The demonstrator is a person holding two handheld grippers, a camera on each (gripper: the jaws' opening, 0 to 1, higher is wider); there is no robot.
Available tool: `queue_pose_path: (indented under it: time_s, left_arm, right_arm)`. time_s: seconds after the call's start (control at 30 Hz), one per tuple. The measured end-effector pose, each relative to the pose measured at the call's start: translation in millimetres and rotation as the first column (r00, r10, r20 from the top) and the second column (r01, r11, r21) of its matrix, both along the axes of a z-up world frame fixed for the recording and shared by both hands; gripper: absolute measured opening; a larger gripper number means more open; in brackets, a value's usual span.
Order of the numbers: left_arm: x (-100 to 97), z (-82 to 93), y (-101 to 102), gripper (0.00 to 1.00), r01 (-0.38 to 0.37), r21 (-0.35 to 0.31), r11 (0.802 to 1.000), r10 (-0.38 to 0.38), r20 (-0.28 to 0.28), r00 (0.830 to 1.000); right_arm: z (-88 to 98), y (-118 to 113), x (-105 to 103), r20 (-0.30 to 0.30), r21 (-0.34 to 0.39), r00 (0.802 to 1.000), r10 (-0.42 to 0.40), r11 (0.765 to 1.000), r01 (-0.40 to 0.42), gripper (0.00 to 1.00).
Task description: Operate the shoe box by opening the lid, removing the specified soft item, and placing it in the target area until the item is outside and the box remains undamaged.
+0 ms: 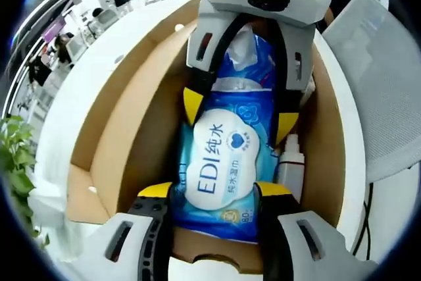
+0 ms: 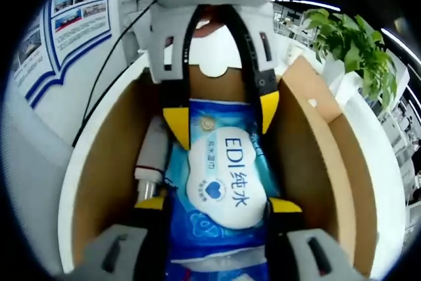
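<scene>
Left gripper view, going left to right: green leafy potted plant (image 1: 16, 156) at the edge, then the white round tabletop (image 1: 66, 106), then the open brown corrugated cardboard shoe box (image 1: 125, 136) with a matte inner wall and a flap folded out. Inside lies the soft glossy blue plastic wet-wipes pack (image 1: 227, 162) with a white oval label, crinkled at the far end. Left gripper (image 1: 216, 190), white body with yellow-tipped black jaws, straddles the near end of the pack, jaws narrowed to its width, tips touching both sides. Right gripper (image 1: 240, 106) comes in from the top, its yellow tips at the pack's far half, one on each side. Small white plastic bottle (image 1: 289, 162) stands just beside the pack against the right inner wall; grey mesh chair back (image 1: 388, 83) beyond the table. Right gripper view, left to right: blue-framed wall posters (image 2: 66, 21), table rim (image 2: 72, 189), box wall (image 2: 105, 176), white bottle (image 2: 152, 156) lying beside the pack (image 2: 220, 189), right gripper (image 2: 217, 204) jaws set to pack width and pressing its edges, left gripper (image 2: 222, 113) opposite, same grip. Plant (image 2: 352, 47) at right. Pack sits inside the box, lid open.
</scene>
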State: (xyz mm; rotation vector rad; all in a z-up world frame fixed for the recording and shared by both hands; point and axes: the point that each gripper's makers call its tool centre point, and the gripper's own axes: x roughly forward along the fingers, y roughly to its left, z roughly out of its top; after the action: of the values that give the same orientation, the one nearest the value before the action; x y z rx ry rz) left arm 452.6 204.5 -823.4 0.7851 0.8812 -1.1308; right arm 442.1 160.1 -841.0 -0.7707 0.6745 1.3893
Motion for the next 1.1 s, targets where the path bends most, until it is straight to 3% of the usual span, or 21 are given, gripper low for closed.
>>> queue_pose_path:
  time_s: [0.33, 0.47, 0.63, 0.8, 0.93, 1.1]
  left_arm:
    - [-1.3, 1.4, 1, 0.43, 0.011, -0.001, 1.000, -0.011, -0.050, 0.999]
    - [-0.8, 0.9, -1, 0.50, 0.005, -0.005, 1.000, -0.005, -0.051, 0.999]
    - [3.8, 0.1, 0, 0.47, 0.008, 0.012, 1.000, -0.007, -0.044, 0.999]
    - [1.8, -2.2, 1, 0.49, 0.038, 0.030, 0.999, -0.037, -0.035, 0.999]
    - [3.0, -2.6, 0, 0.50, 0.025, 0.031, 0.999, -0.024, -0.038, 0.999]
    - [3.2, -2.1, 1, 0.50, 0.028, 0.033, 0.999, -0.026, -0.042, 0.999]
  right_arm:
    - [8.8, 4, -1, -0.023, -0.006, 1.000, 0.010, 1.000, -0.010, 0.54]
    - [16.6, 9, -1, -0.056, 0.013, 0.998, 0.002, 1.000, -0.001, 0.47]
    - [9.1, 10, 4, -0.044, -0.013, 0.999, -0.006, 1.000, 0.006, 0.51]
    - [-1.1, 4, 5, -0.114, -0.035, 0.990, -0.086, 0.996, 0.082, 0.54]
    - [-3.9, 5, 6, -0.054, -0.044, 0.998, -0.033, 0.999, 0.031, 0.53]
    - [-4.6, 5, 6, -0.050, -0.043, 0.998, -0.047, 0.998, 0.045, 0.52]
